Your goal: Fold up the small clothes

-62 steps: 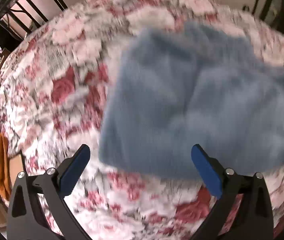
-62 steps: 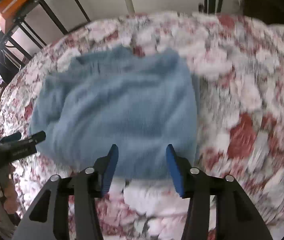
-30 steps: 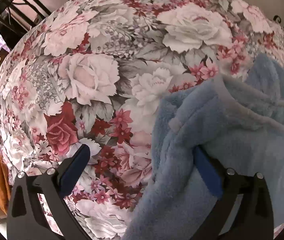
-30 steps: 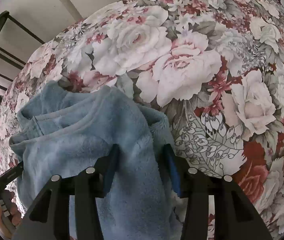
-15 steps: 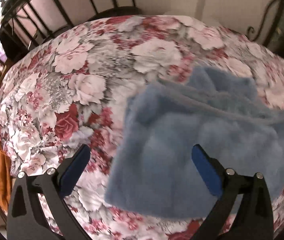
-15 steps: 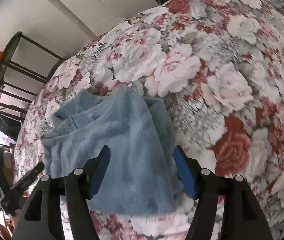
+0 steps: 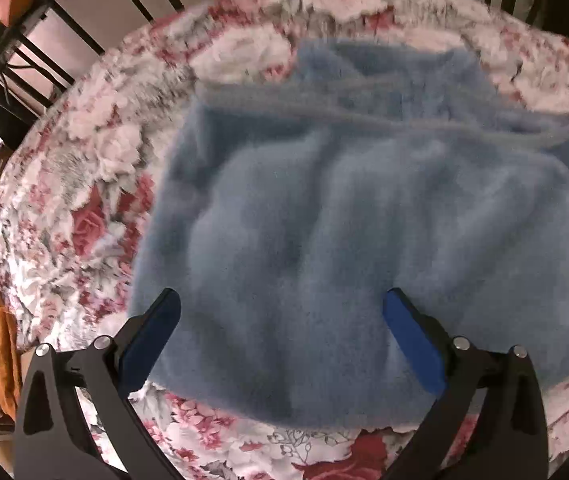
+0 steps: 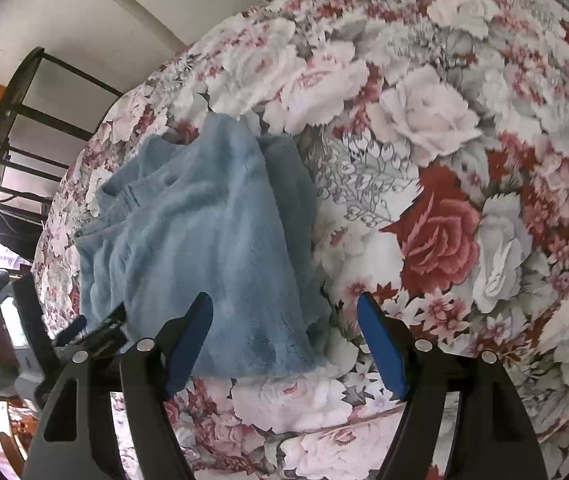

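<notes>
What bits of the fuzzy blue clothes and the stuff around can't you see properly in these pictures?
- Blue garment: left wrist view is motion-blurred, so its seams and folds smear.
- Its near edge: right wrist view, hidden behind the right gripper.
- Orange cloth: left wrist view, cut off by the picture edge.
- Left gripper: right wrist view, only its tip shows.

Both wrist cameras look steeply down, close, sharing the blue garment [image 7: 364,208] on the floral cloth [image 8: 444,140].

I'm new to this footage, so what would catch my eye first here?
A fluffy blue garment lies bunched on a floral bedcover of big pink and red roses. The right gripper hangs open over its edge, and the left gripper open above its middle.
</notes>
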Tool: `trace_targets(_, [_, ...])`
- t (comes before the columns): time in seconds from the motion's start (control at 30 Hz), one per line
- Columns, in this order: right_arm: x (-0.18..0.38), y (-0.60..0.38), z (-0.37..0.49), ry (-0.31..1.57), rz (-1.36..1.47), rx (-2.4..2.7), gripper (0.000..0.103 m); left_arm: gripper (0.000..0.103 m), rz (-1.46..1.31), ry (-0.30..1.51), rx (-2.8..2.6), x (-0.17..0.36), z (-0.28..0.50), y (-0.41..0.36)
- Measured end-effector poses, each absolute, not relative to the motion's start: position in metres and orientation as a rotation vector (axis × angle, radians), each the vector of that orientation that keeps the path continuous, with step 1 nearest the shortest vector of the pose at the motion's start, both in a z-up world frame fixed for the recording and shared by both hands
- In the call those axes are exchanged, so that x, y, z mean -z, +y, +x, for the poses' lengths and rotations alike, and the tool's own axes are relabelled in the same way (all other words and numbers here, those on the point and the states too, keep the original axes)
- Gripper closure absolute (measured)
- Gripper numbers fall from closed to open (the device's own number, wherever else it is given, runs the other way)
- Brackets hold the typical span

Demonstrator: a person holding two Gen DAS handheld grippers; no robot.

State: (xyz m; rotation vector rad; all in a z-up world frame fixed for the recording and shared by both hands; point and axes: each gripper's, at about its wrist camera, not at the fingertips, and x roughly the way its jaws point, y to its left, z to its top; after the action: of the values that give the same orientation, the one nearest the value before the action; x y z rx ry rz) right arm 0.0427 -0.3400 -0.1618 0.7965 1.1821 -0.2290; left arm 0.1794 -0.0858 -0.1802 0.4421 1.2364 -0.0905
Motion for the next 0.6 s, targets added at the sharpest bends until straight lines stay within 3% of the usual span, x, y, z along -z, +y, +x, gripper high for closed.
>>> trace_targets(0.6, [0.203,-0.330,0.071,1.195,0.827,0.213,0.025,0.004,0.475,1.254,0.089,0.208,0.186,-0.092])
